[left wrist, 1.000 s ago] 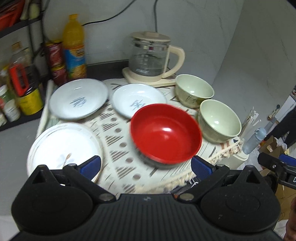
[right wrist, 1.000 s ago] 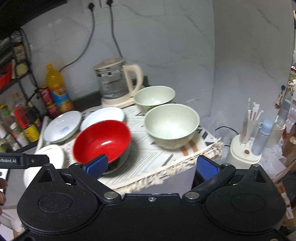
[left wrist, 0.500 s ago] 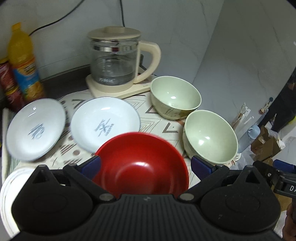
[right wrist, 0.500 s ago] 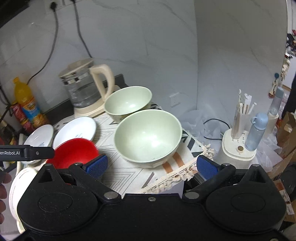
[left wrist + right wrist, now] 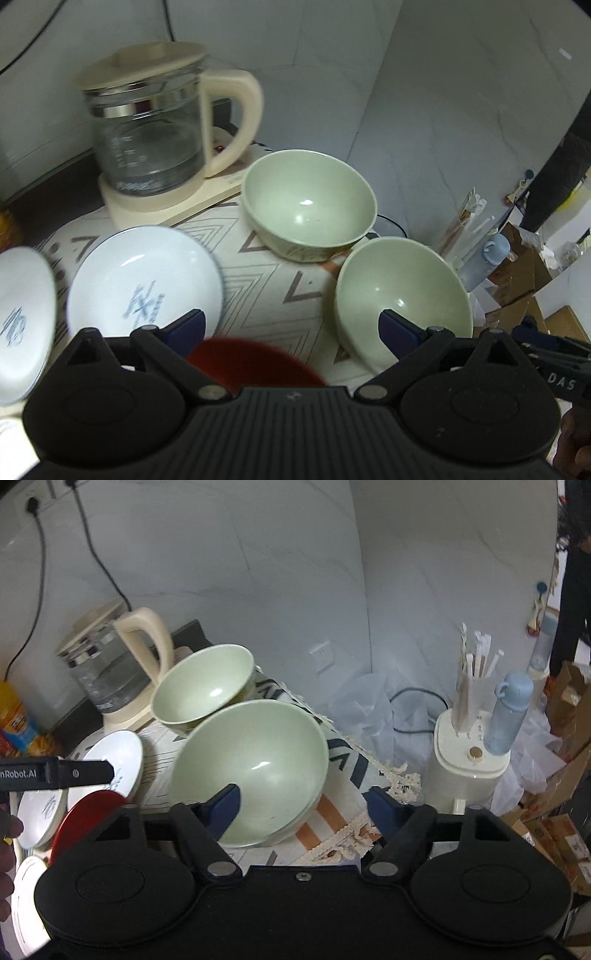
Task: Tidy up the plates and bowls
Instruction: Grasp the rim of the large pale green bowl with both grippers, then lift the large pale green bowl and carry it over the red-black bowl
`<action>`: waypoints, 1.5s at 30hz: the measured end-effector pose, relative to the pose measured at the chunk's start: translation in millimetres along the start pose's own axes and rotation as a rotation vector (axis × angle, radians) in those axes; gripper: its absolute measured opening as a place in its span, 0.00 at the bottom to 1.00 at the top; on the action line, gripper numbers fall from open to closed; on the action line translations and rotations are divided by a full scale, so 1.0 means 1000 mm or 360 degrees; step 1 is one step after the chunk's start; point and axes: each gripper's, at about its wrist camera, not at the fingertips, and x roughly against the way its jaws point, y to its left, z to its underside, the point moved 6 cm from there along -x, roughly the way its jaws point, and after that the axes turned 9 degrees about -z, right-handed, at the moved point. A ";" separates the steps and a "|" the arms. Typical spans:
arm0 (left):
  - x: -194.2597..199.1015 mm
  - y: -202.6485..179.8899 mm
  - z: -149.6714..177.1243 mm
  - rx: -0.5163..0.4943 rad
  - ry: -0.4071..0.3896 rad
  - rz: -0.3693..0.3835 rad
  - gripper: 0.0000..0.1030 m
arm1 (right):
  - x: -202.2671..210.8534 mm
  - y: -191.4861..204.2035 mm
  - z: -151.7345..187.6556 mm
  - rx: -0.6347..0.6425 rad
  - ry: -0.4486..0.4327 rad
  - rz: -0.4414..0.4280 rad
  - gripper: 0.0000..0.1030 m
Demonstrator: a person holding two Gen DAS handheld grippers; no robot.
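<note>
Two pale green bowls stand on the patterned cloth: a near one [image 5: 402,295] [image 5: 251,768] and a far one [image 5: 308,203] [image 5: 205,686]. A red bowl [image 5: 255,362] [image 5: 86,812] sits in front, mostly hidden under my left gripper. Two white plates [image 5: 144,280] [image 5: 22,317] lie to the left. My left gripper [image 5: 291,328] is open above the red bowl's far rim, its right finger over the near green bowl. My right gripper [image 5: 303,808] is open, its left fingertip inside the near green bowl's rim and its right fingertip outside it.
A glass kettle [image 5: 155,125] on its cream base stands behind the plates. A cream holder [image 5: 469,746] with chopsticks and a blue bottle [image 5: 509,712] stands right of the table edge. Another white plate [image 5: 26,904] lies at the front left. Walls are close behind.
Both grippers have moved forward and right. The red bowl has slipped under my left gripper's view. My right gripper has narrowed and now straddles the near green bowl's rim.
</note>
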 end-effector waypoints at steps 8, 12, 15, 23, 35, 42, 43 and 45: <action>-0.027 -0.023 -0.016 -0.0088 0.0059 0.0061 0.95 | -0.023 -0.016 -0.002 -0.0103 0.0071 -0.0004 0.51; -0.041 -0.034 -0.018 -0.0123 0.0099 0.0087 0.90 | -0.031 -0.018 0.000 -0.0131 0.0108 -0.0019 0.40; -0.051 -0.040 -0.019 -0.0121 0.0140 0.0115 0.83 | -0.034 -0.019 0.001 -0.0146 0.0127 -0.0024 0.37; -0.086 -0.050 -0.019 -0.0087 0.0297 0.0124 0.45 | -0.049 -0.022 0.005 -0.0203 0.0181 -0.0032 0.27; -0.094 -0.054 -0.020 -0.0153 0.0324 0.0211 0.22 | -0.074 -0.022 0.009 -0.0292 0.0246 -0.0028 0.19; -0.078 -0.050 -0.023 -0.0146 0.0268 0.0204 0.22 | -0.069 -0.016 0.007 -0.0294 0.0213 -0.0039 0.18; -0.074 -0.049 -0.023 -0.0142 0.0253 0.0202 0.22 | -0.067 -0.015 0.005 -0.0286 0.0203 -0.0040 0.18; -0.066 -0.047 -0.025 -0.0121 0.0229 0.0205 0.22 | -0.061 -0.011 0.002 -0.0264 0.0182 -0.0047 0.18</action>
